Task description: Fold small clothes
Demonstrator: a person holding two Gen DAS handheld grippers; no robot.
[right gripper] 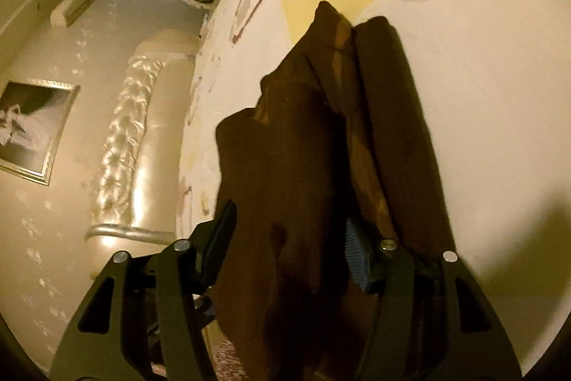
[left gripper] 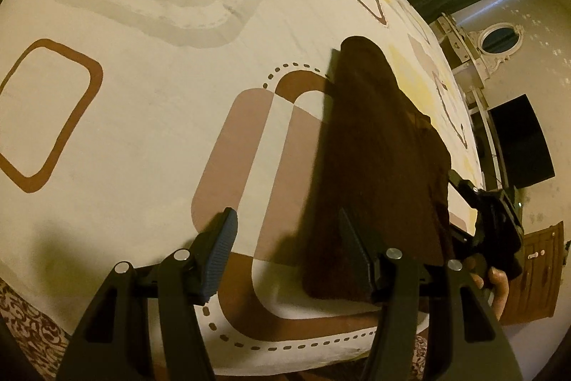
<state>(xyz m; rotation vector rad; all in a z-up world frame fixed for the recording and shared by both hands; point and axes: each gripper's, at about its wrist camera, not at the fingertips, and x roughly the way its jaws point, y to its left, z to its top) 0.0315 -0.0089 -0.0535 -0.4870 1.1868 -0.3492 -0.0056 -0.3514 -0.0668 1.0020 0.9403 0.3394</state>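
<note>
A dark brown garment lies on the patterned bed sheet, folded into a long narrow strip. My left gripper is open just above the sheet; its right finger rests on the garment's near left edge and nothing is between the jaws. In the right wrist view the same garment is bunched in folds and drapes between the wide-open fingers of my right gripper, which do not clamp it. The right gripper also shows in the left wrist view, at the garment's right edge, held by a hand.
The bed's near edge runs along the bottom of the left wrist view, with a patterned carpet below. A padded headboard, a framed picture, a dark screen and a wooden door stand around the bed.
</note>
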